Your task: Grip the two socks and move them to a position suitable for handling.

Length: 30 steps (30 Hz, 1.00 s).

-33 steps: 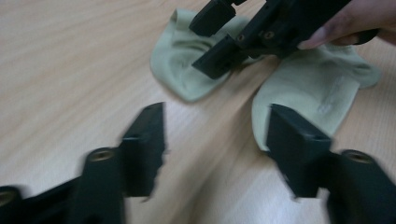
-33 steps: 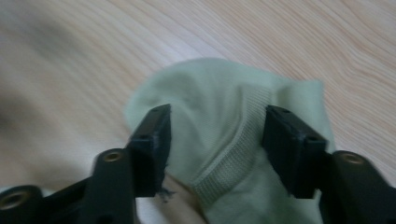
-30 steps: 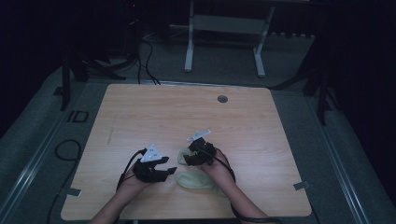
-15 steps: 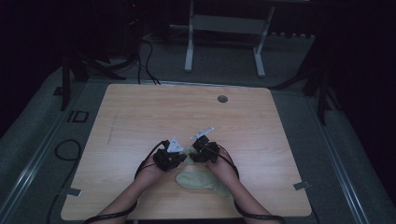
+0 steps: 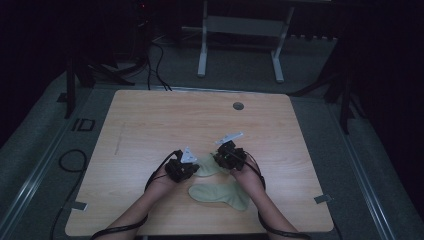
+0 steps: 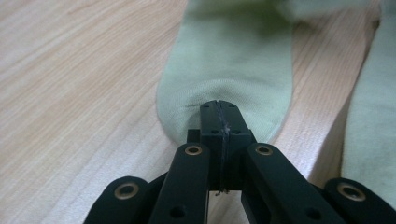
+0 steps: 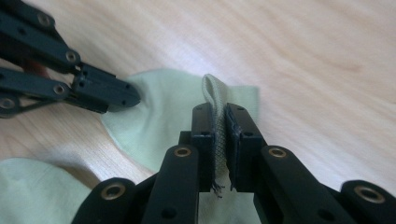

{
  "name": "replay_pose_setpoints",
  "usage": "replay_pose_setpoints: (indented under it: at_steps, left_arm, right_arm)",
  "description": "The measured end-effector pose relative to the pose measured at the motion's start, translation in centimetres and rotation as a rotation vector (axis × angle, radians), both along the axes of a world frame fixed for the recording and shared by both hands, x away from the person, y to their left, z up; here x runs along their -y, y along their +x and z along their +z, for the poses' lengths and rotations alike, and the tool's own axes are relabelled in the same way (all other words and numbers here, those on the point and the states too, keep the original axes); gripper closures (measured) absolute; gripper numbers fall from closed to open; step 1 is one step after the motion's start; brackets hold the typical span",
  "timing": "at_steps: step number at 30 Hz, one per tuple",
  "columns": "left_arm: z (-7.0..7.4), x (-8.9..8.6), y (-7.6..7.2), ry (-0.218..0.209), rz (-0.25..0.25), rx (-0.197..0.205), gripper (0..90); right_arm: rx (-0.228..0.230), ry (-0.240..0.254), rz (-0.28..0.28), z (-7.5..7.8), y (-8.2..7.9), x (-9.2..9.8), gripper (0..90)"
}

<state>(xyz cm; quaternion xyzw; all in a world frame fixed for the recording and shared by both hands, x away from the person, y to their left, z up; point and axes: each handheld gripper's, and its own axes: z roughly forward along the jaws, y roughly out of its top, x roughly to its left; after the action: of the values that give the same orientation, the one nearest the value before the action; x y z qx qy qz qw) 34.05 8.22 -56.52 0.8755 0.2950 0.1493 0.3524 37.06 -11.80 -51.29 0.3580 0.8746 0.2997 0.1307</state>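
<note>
Two pale green socks lie on the wooden table (image 5: 150, 125). One sock (image 5: 206, 166) is stretched between my grippers, and the other sock (image 5: 220, 195) lies flat just in front of it. My left gripper (image 5: 192, 170) (image 6: 218, 108) is shut on the rounded end of the first sock (image 6: 229, 60). My right gripper (image 5: 220, 159) (image 7: 219, 122) has just been closing and now pinches that sock's ribbed cuff (image 7: 212, 93) between its jaws. The right gripper view has the left gripper (image 7: 133, 100) at the sock's far edge (image 7: 159, 121).
A small round grey grommet (image 5: 238, 106) sits in the table's far right part. Beyond the table stand a white metal frame (image 5: 240, 25) and black stands with cables on the floor. Tape tabs mark the table's near corners.
The left gripper has moved right to the sock and shut on its end. The right gripper has shifted up and right and shut on the cuff. That sock now lies apart from the other.
</note>
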Motion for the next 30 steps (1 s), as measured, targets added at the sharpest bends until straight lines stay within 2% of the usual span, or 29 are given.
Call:
replay_pose_setpoints:
  at_steps: [3, 5, 6, 7, 10, 12, 13, 14, 15, 16, 18, 19, 20, 22, 23, 24, 26, 29, 30]
  left_arm:
    - [0.0, 0.0, 0.0, 0.002, -0.003, 0.01, 89.5]
    - [0.0, -0.1, 0.2, 0.002, -0.011, 0.004, 89.5]
    - [0.0, -0.1, 0.2, 0.002, -0.011, 0.004, 89.5]
    - [0.0, -0.1, 0.3, 0.001, -0.016, 0.0, 89.5]
    - [0.1, -0.1, 0.6, 0.003, -0.017, -0.006, 89.5]
    - [0.1, 0.0, 0.7, 0.006, -0.021, -0.006, 89.5]
    - [0.2, 0.1, 0.9, 0.017, -0.028, -0.006, 89.5]
    - [0.2, 0.1, 0.9, 0.017, -0.028, -0.006, 89.5]
    - [0.2, 0.1, 1.0, 0.022, -0.031, -0.01, 89.4]
    - [0.2, 0.1, 1.0, 0.022, -0.031, -0.01, 89.4]
    - [0.2, 0.1, 1.0, 0.022, -0.033, -0.01, 89.4]
    - [0.3, 0.1, 1.2, 0.02, -0.027, -0.021, 89.3]
    - [0.3, 0.1, 1.2, 0.02, -0.027, -0.021, 89.2]
    - [0.8, -0.2, 1.2, -0.014, -0.007, -0.025, 89.1]
    - [0.8, -0.2, 1.2, -0.014, -0.007, -0.025, 89.2]
    - [1.3, -0.1, 0.9, -0.041, -0.009, -0.027, 89.2]
    - [1.5, 0.0, 0.7, -0.047, -0.018, -0.028, 89.2]
    - [1.5, 0.6, 0.5, -0.012, -0.035, -0.047, 89.3]
    - [1.5, 0.6, 0.5, -0.012, -0.035, -0.047, 89.3]
  right_arm:
    - [0.01, 0.015, -0.02, 0.7, 0.2, 1.0, 82.4]
    - [0.001, 0.044, -0.053, 1.4, 0.7, 2.8, 82.3]
    - [0.001, 0.044, -0.053, 1.4, 0.7, 2.8, 82.3]
    - [-0.011, 0.057, -0.081, 1.5, 1.1, 3.9, 82.2]
    - [-0.032, 0.066, -0.114, 1.0, 1.6, 5.4, 82.2]
    - [-0.032, 0.066, -0.114, 1.0, 1.6, 5.4, 82.2]
    - [-0.055, 0.065, -0.134, 0.1, 1.9, 6.4, 79.8]
    - [-0.055, 0.065, -0.134, 0.1, 1.9, 6.4, 79.8]
    - [-0.056, 0.047, -0.158, -0.4, 2.1, 6.9, 71.4]
    - [-0.055, 0.038, -0.172, -0.6, 2.2, 7.2, 68.5]
    - [-0.055, 0.038, -0.172, -0.6, 2.2, 7.2, 68.5]
    - [-0.058, 0.061, -0.187, -0.4, 2.3, 7.8, 62.9]
    - [-0.053, 0.066, -0.185, -0.3, 2.2, 7.8, 63.0]
    - [-0.031, 0.071, -0.175, 0.3, 1.7, 7.7, 72.2]
    - [-0.031, 0.071, -0.175, 0.3, 1.7, 7.7, 72.2]
    - [-0.012, 0.066, -0.151, 0.6, 1.2, 7.3, 79.6]
    - [-0.007, 0.063, -0.139, 0.6, 1.0, 7.1, 81.8]
    - [-0.017, 0.034, -0.109, -0.5, 0.6, 6.3, 83.3]
    - [-0.017, 0.034, -0.109, -0.5, 0.6, 6.3, 83.3]
